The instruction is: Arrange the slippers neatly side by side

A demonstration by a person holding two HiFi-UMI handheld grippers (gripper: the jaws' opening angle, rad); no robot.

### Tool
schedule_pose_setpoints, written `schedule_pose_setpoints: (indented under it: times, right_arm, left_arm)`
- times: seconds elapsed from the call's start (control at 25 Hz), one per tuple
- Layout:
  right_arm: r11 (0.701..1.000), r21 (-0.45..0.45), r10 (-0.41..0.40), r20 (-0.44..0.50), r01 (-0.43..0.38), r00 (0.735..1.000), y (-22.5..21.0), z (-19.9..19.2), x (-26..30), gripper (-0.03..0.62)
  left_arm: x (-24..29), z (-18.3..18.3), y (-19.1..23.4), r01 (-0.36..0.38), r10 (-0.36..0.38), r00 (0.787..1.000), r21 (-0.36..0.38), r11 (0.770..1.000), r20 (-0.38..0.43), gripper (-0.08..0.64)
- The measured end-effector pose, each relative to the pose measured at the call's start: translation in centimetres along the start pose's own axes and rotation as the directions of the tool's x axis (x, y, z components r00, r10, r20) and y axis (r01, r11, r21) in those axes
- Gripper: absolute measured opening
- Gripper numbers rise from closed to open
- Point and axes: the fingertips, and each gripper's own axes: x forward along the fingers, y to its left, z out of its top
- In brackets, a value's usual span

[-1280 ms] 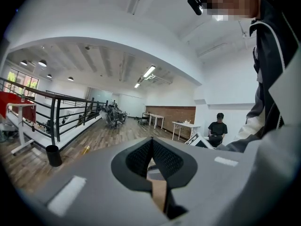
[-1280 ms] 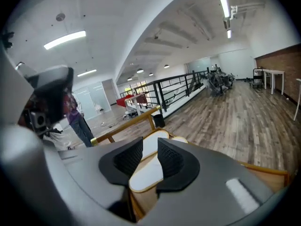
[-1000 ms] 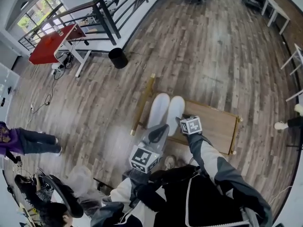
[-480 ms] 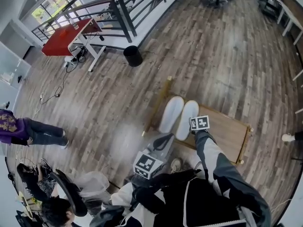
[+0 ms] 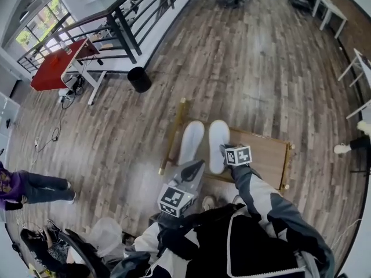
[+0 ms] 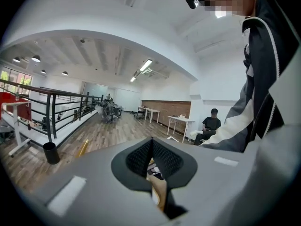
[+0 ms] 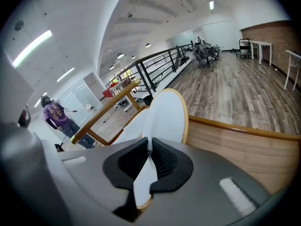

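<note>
Jaws of the right gripper (image 5: 226,151), just closed in, pinch the heel rim of the right slipper (image 5: 218,143); its long axis runs straight ahead, parallel to the left slipper (image 5: 191,142) just beside on the wooden rack (image 5: 264,152); left gripper (image 5: 193,168) shut, empty

A: How was the light?
B: Bright and even. Daylight came through windows (image 5: 40,23) at the upper left; ceiling strip lights (image 6: 145,65) glowed. A pale glare lay on the wood floor (image 5: 142,172).
A: And sharpness?
B: Fisheye bending curved the edges, corners went black, and the left gripper (image 6: 151,144) looked soft up close.
</note>
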Motion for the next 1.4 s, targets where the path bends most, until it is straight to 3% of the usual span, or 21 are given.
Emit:
schedule_pose_setpoints:
  times: [0.08,0.2,0.4,0.72,0.96,1.4]
  right_arm:
    - [0.999,0.023,0.030,0.074,-0.032,0.997,-0.1,0.7,-2.5,0.025]
    - [0.999,0.032,0.013,0.171,-0.019,0.985,-1.1,1.4,-7.8,0.025]
    - [1.000,-0.022,-0.002,0.326,0.010,0.945,-1.3,2.2,-16.2,0.026]
    - [0.987,-0.122,-0.041,0.434,0.104,0.900,-0.6,-0.4,-27.5,0.026]
    - [0.986,-0.108,-0.074,0.424,0.131,0.903,-3.3,-2.5,-29.1,0.026]
    - [0.971,0.027,-0.237,0.231,0.237,0.944,-16.4,-7.4,-23.9,0.025]
  left_arm:
    - [1.3,0.7,-0.9,0.040,-0.040,0.999,0.003,0.999,0.013,0.012]
    - [3.6,1.0,-2.7,0.099,-0.099,0.995,0.009,0.995,0.019,0.012]
    - [6.3,2.0,-5.4,0.177,-0.177,0.983,0.015,0.984,0.037,0.012]
    - [9.4,3.1,-9.0,0.232,-0.232,0.970,0.018,0.973,0.071,0.012]
    - [10.7,3.0,-10.7,0.237,-0.237,0.969,0.010,0.972,0.071,0.012]
    - [11.0,1.9,-13.5,0.236,-0.236,0.970,0.012,0.972,0.051,0.012]
